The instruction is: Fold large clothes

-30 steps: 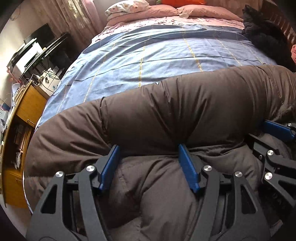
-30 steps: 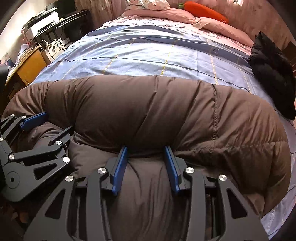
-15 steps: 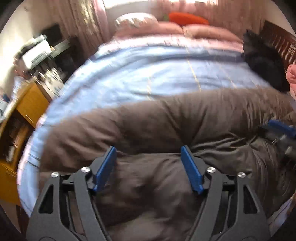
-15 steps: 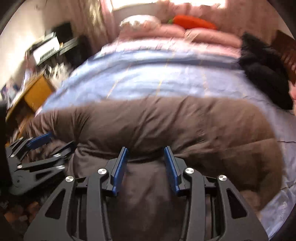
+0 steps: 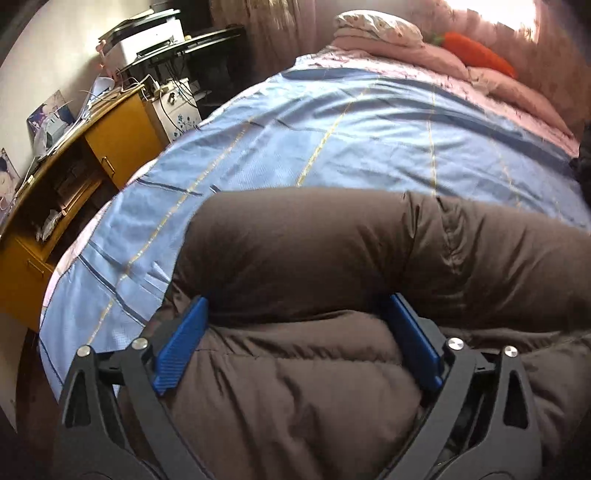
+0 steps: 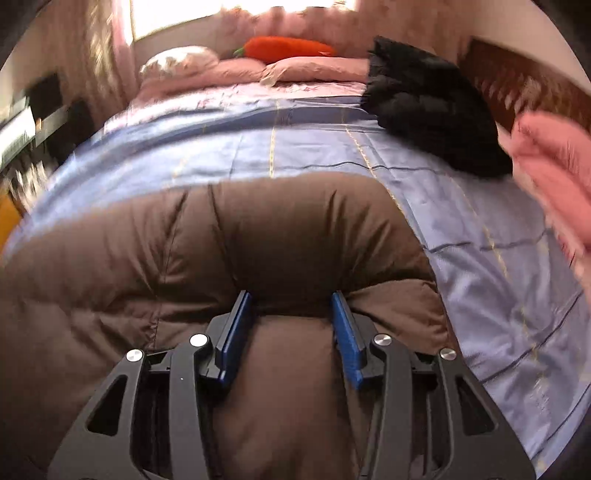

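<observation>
The left gripper (image 5: 295,314) is spread wide, a thick bulge of the brown coat (image 5: 332,258) bunched between its blue pads (image 5: 181,343); whether the pads press it cannot be told. The right gripper (image 6: 291,317) is set narrower, its jaws closed against a fold of the coat (image 6: 258,236). The coat is laid across the near end of the bed (image 5: 351,140). Farther right, black clothing (image 6: 424,107) is seen; at the far end, a carrot pillow (image 6: 284,48); at the left, a desk (image 5: 74,155).

I see daylight glaring from the window (image 6: 240,14) beyond the bed (image 6: 314,140), motion blur smearing my right view's edges, and fisheye bending both.
</observation>
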A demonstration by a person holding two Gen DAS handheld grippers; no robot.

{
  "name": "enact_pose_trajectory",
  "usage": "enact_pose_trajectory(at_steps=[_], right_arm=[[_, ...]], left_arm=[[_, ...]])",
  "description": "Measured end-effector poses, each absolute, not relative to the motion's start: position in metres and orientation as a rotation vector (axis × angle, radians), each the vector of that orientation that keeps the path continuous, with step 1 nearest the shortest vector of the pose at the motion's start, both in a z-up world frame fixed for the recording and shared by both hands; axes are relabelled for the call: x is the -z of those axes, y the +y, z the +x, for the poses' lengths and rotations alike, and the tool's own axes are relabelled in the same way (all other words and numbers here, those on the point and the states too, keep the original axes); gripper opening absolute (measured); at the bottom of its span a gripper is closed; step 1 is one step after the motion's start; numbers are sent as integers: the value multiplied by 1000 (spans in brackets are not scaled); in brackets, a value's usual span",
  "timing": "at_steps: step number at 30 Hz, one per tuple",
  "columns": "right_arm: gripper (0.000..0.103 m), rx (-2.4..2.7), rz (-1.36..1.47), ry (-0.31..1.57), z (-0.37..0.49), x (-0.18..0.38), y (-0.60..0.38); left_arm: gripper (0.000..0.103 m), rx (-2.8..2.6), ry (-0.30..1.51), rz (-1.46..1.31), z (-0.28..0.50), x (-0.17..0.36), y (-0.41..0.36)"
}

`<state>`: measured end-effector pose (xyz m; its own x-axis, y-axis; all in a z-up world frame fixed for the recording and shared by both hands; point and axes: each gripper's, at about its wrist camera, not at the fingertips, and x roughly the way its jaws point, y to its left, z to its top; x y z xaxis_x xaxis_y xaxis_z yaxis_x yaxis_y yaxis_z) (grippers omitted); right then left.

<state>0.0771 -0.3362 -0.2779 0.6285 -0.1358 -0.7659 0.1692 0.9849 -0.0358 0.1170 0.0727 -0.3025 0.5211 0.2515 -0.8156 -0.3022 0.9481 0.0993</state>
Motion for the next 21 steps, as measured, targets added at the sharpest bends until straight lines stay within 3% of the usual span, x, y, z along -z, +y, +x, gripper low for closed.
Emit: enact_pose_trajectory(at_steps=[4, 6, 11, 16, 17, 21], right_arm=[[46, 190, 58, 938, 83, 277, -338], [46, 203, 120, 944, 79, 264, -340], [50, -63, 171, 918, 61, 215, -294], [50, -214, 28, 969, 54, 210, -234], [54, -218, -23, 1003, 55, 220, -222], [58, -203, -79, 1015, 56, 245, -212]], left_arm=[[96, -340, 999, -69, 119, 301, 73], [88, -321, 1023, -102, 108, 286, 71], [88, -141, 1002, -185, 58, 246, 52], [88, -63, 1090, -2, 12, 282, 5], [89, -73, 1104, 33, 11, 289, 2], [93, -69, 1163, -49, 21, 300, 15]])
